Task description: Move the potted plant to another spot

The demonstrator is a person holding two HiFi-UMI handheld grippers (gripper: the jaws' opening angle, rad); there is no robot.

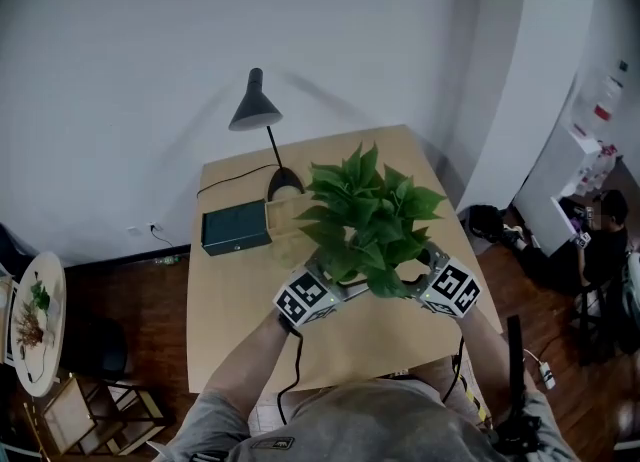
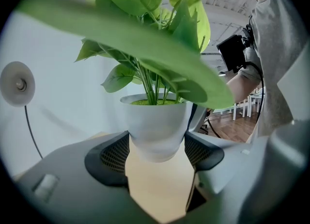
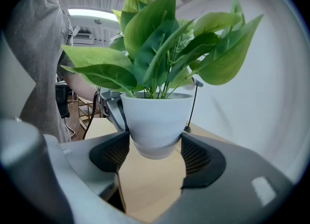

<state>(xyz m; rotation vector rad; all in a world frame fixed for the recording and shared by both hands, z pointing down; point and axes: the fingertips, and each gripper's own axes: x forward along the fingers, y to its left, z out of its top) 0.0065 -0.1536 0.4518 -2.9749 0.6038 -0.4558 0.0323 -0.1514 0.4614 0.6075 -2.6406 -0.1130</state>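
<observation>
Green leaves fill the middle of the head view: it's the leafy potted plant (image 1: 370,215) in its round white pot (image 2: 155,128), pinched from both sides. The left gripper (image 1: 345,288) comes in from the person's left, jaws pressed on the pot's lower wall. The right gripper (image 1: 422,275) meets it from the opposite side, jaws clamped on the same tapered base. The plant stands over the pale wooden table (image 1: 240,330), right of centre. Whether its base touches the wood, I can't tell. Behind it, to the left, are a black cone-shaded desk lamp (image 1: 255,110) and a dark green box (image 1: 235,228).
</observation>
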